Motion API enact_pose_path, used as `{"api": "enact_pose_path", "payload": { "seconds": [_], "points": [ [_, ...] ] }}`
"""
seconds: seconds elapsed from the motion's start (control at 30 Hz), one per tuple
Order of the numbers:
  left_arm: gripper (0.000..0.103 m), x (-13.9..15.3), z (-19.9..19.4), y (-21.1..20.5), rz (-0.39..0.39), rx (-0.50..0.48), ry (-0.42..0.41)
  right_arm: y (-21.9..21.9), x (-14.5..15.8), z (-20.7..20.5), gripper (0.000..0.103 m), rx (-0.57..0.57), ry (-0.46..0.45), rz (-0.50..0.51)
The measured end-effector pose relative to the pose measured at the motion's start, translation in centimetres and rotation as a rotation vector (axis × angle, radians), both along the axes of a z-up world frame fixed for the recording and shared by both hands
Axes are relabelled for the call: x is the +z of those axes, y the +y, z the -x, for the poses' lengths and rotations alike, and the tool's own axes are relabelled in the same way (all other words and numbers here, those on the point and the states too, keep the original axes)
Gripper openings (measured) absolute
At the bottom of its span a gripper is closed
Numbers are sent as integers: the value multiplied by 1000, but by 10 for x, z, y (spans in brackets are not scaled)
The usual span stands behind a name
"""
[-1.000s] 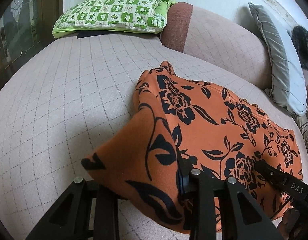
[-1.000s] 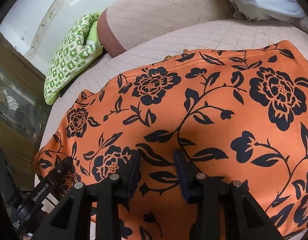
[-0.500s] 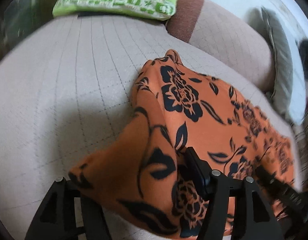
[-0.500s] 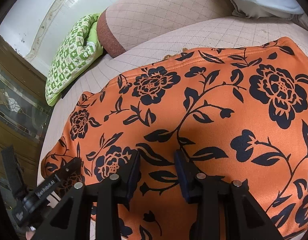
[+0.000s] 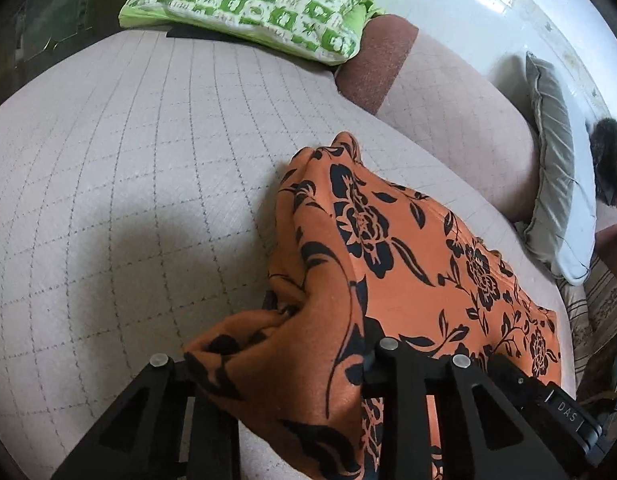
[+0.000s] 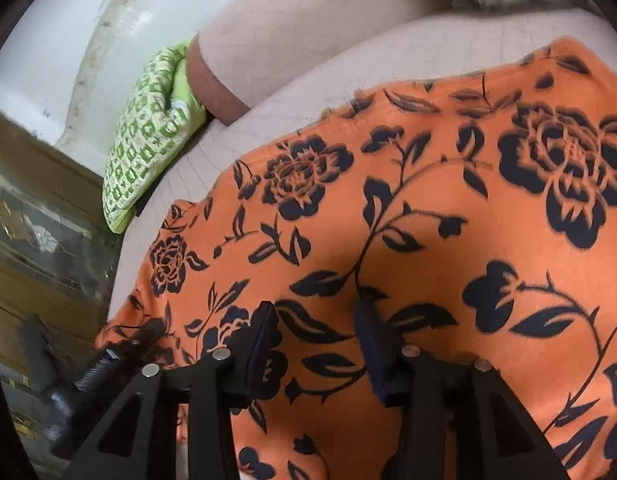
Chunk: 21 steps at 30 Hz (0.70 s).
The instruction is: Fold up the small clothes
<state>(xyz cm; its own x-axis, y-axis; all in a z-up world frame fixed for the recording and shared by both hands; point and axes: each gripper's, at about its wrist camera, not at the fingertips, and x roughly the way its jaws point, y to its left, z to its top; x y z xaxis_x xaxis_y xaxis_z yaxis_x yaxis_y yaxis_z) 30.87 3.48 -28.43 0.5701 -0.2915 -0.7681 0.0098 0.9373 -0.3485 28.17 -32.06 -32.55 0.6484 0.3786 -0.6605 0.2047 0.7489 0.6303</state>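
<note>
An orange garment with black flowers [image 5: 388, 248] lies on the pink quilted bed [image 5: 128, 160]. My left gripper [image 5: 280, 356] has the garment's near corner bunched and draped between its fingers, lifted off the bed; the jaws stand apart with cloth between them. In the right wrist view the same garment [image 6: 448, 220] fills the frame. My right gripper [image 6: 314, 340] has its jaws parted, resting over the cloth's near edge. The left gripper's tip [image 6: 120, 356] shows at lower left there.
A green checked pillow [image 5: 260, 4] lies at the bed's far end next to a brown and pink bolster [image 5: 428, 92]. A grey pillow [image 5: 556, 196] leans at the right. A dark wooden cabinet [image 6: 36, 240] stands to the left.
The left gripper has carried the lifted corner up and forward, so the cloth bunches more. The right gripper has tilted and moved closer over the garment.
</note>
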Motion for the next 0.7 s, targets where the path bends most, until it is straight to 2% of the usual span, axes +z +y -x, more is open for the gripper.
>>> {"api": "enact_pose_path", "payload": {
  "seconds": [0.07,0.3,0.4,0.53,0.63,0.7],
  "points": [
    [31,9,4,-1,7,-20,-40,2,5,-1,53,19,16,-5],
    [30,41,13,-21,3,-99,-166,-8,5,8,54,26,16,-130],
    [30,53,18,-35,-14,-138,-228,-10,7,12,54,30,-5,-190],
    [30,62,29,-58,-28,-214,-293,-21,14,17,60,46,-51,-263],
    [30,64,38,-78,-31,-273,-310,-31,14,17,71,87,-77,-379],
    [30,62,43,-89,-35,-304,-319,-37,10,16,72,116,-89,-480]
  ]
}}
